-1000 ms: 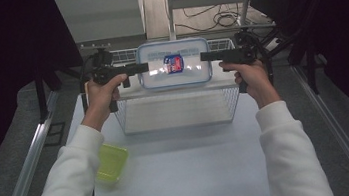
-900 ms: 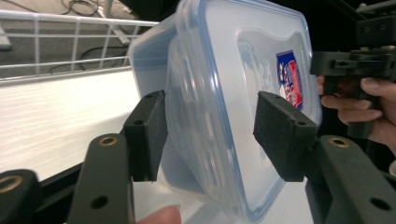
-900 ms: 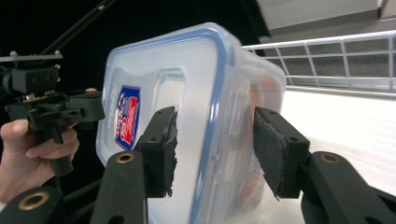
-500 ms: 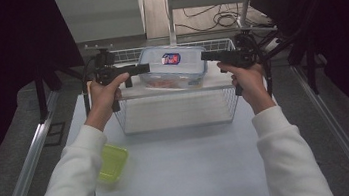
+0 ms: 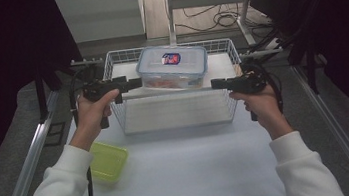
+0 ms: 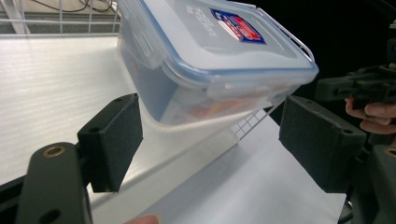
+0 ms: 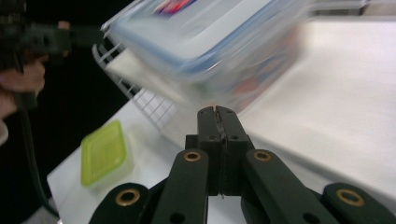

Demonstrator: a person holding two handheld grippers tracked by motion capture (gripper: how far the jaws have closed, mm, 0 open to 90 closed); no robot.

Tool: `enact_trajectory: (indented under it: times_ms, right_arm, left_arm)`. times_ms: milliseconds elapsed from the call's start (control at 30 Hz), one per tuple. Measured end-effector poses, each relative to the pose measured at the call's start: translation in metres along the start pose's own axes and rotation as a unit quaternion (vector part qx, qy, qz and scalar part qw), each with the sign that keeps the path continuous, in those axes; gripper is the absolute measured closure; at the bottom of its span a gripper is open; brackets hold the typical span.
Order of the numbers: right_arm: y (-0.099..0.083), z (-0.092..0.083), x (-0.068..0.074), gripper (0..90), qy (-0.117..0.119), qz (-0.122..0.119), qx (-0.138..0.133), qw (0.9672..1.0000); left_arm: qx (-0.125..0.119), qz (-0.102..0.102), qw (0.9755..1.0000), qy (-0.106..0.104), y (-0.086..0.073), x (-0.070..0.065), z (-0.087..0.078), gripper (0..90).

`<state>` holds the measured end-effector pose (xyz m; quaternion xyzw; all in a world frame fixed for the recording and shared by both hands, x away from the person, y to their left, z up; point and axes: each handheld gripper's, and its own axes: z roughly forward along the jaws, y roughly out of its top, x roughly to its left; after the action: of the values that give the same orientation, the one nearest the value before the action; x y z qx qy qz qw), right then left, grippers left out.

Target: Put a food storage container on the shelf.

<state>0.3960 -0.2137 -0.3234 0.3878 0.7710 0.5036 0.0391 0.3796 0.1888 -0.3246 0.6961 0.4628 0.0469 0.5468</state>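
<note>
- Where the left gripper hovers at the wire basket edge, its jaws have just been opening wide, clear of the container.
- Container rests tilted inside basket.
- Right gripper has just closed, holding nothing.

The lidded container sits tilted in the wire basket, small tub near-left on the table.

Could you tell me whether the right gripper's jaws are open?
No, in the right gripper view the right gripper has its two black jaws pressed together with nothing between them.
</note>
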Motion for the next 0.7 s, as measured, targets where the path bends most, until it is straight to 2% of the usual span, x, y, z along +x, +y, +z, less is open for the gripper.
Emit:
enact_trajectory:
  times_ms: [33,100,200,233,367,567,700]
  right_arm:
    - [0.000,0.000,0.000,89.2,0.000,0.000,0.000,1.0000]
    - [-0.004,0.013,0.011,89.2,0.002,-0.022,0.014,0.9997]
    - [-0.004,0.023,0.014,89.2,-0.005,-0.030,0.025,0.9992]
    - [-0.003,0.030,0.013,89.2,-0.004,-0.027,0.026,0.9993]
    - [0.001,0.036,0.010,89.3,-0.009,-0.022,0.020,0.9995]
    - [0.006,0.038,0.005,89.3,-0.024,-0.012,0.010,0.9996]
    - [0.010,0.035,-0.005,89.4,-0.033,0.004,0.000,0.9994]
  left_arm:
    - [-0.002,0.001,1.0000,-0.001,-0.002,-0.002,-0.002,21.1]
    - [-0.001,0.009,0.9999,-0.006,-0.005,-0.006,-0.006,20.9]
    - [-0.001,0.015,0.9998,-0.009,-0.008,-0.009,-0.008,20.8]
    - [-0.001,0.017,0.9998,-0.009,-0.009,-0.010,-0.009,20.8]
    - [0.000,0.021,0.9997,-0.014,-0.012,-0.013,-0.011,20.8]
    - [0.008,0.024,0.9995,-0.016,-0.015,-0.012,-0.010,20.6]
    - [0.010,0.028,0.9995,-0.013,-0.017,-0.012,-0.009,20.3]
